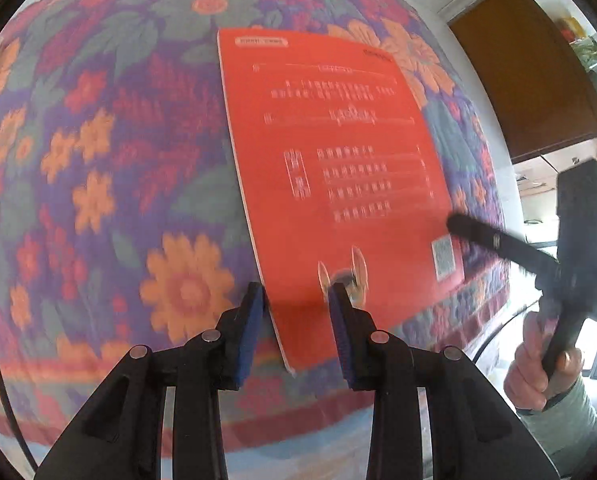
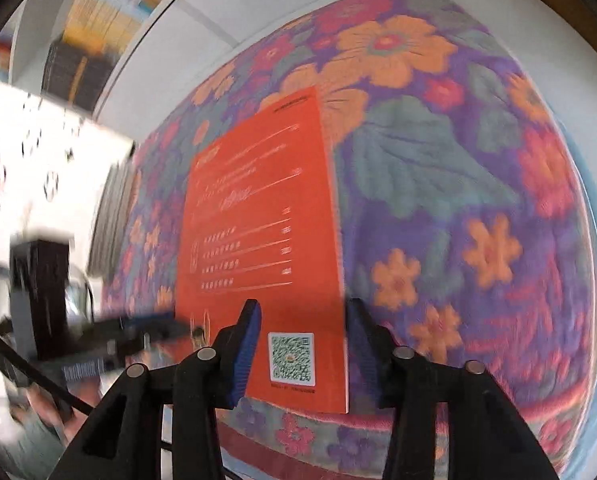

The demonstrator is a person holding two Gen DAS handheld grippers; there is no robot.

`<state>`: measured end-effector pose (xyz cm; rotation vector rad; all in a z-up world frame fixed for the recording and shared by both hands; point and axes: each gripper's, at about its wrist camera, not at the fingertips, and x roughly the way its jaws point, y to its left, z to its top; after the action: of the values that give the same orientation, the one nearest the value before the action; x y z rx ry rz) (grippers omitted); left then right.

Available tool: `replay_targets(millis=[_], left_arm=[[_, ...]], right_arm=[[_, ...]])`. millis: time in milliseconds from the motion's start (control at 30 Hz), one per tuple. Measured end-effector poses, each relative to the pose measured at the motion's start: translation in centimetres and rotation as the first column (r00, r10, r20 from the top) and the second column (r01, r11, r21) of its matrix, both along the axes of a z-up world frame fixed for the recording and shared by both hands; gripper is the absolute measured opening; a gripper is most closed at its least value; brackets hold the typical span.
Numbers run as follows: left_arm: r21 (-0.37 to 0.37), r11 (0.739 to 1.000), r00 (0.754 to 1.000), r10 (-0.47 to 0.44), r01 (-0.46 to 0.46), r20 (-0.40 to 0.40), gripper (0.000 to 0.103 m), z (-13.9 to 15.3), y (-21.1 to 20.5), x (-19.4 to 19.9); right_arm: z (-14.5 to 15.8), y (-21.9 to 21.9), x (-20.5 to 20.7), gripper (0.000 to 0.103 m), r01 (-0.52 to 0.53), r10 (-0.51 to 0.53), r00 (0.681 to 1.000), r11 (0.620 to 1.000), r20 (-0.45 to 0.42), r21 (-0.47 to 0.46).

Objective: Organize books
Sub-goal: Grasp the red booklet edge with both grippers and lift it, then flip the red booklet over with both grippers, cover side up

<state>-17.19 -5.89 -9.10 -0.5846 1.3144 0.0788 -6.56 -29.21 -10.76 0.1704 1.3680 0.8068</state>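
Observation:
An orange-red book [image 1: 330,160] with white print and a QR code lies flat on a floral cloth [image 1: 98,160]. My left gripper [image 1: 298,300] is open, its blue-padded fingers straddling the book's near left corner just above it. The right gripper's dark fingers [image 1: 494,240] reach toward the book's right edge near the QR code. In the right wrist view the same book [image 2: 266,232] lies ahead; my right gripper [image 2: 302,316] is open over its near end, fingers either side of the QR code [image 2: 291,358]. The left gripper [image 2: 154,330] shows blurred at the book's left edge.
The floral cloth [image 2: 458,200] covers the whole surface. A brown cabinet [image 1: 530,80] stands at the back right. A stack of books [image 2: 110,216] lies at the cloth's far left edge, and shelves of books [image 2: 98,32] are behind it.

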Motion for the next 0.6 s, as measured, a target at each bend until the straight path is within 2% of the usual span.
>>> replay_targets(millis=[67, 100, 167, 233, 267, 333, 367, 400, 500, 600], left_arm=[[0.038, 0.999, 1.0, 0.01, -0.01, 0.008, 0.033, 0.0, -0.8, 0.0], [0.041, 0.999, 1.0, 0.016, -0.017, 0.014, 0.034, -0.1, -0.9, 0.3], [0.022, 0.998, 0.999, 0.05, -0.051, 0.02, 0.035, -0.3, -0.6, 0.8], [-0.024, 0.998, 0.997, 0.063, -0.062, 0.039, 0.035, -0.5, 0.4, 0.5], [-0.057, 0.996, 0.996, 0.076, -0.073, 0.049, 0.035, -0.6, 0.9, 0.3], [-0.129, 0.987, 0.992, 0.108, -0.1, 0.062, 0.035, -0.8, 2.1, -0.5], [-0.154, 0.982, 0.991, 0.118, -0.107, 0.063, 0.035, -0.9, 2.4, -0.5], [-0.181, 0.976, 0.989, 0.134, -0.12, 0.063, 0.035, -1.1, 2.7, -0.5], [-0.229, 0.962, 0.983, 0.169, -0.15, 0.065, 0.036, -1.3, 3.4, -1.1], [-0.244, 0.949, 0.973, 0.221, -0.199, 0.064, 0.037, -0.9, 4.5, -2.5]], right_arm=[[-0.2, -0.3, 0.4, 0.044, 0.035, -0.035, 0.999, 0.998, -0.016, 0.044], [-0.2, -0.4, 0.4, 0.05, 0.044, -0.043, 0.999, 0.997, -0.017, 0.063], [-0.1, 0.0, 0.6, 0.057, 0.06, -0.058, 0.998, 0.995, -0.038, 0.078], [-0.3, -0.8, 1.1, 0.057, 0.105, -0.087, 0.988, 0.983, -0.124, 0.148], [-0.5, -1.4, 1.5, 0.056, 0.128, -0.089, 0.979, 0.97, -0.184, 0.209], [-0.5, -2.1, 1.9, 0.055, 0.192, -0.056, 0.941, 0.899, -0.332, 0.393], [-0.1, -2.1, 1.7, 0.055, 0.198, -0.037, 0.935, 0.877, -0.352, 0.437], [0.9, -1.4, 1.7, 0.055, 0.181, -0.026, 0.943, 0.875, -0.331, 0.448], [2.9, 1.5, 1.5, 0.055, 0.097, 0.008, 0.969, 0.905, -0.245, 0.414], [6.3, 5.4, 0.3, 0.055, -0.043, 0.089, 0.99, 0.928, -0.109, 0.37]])
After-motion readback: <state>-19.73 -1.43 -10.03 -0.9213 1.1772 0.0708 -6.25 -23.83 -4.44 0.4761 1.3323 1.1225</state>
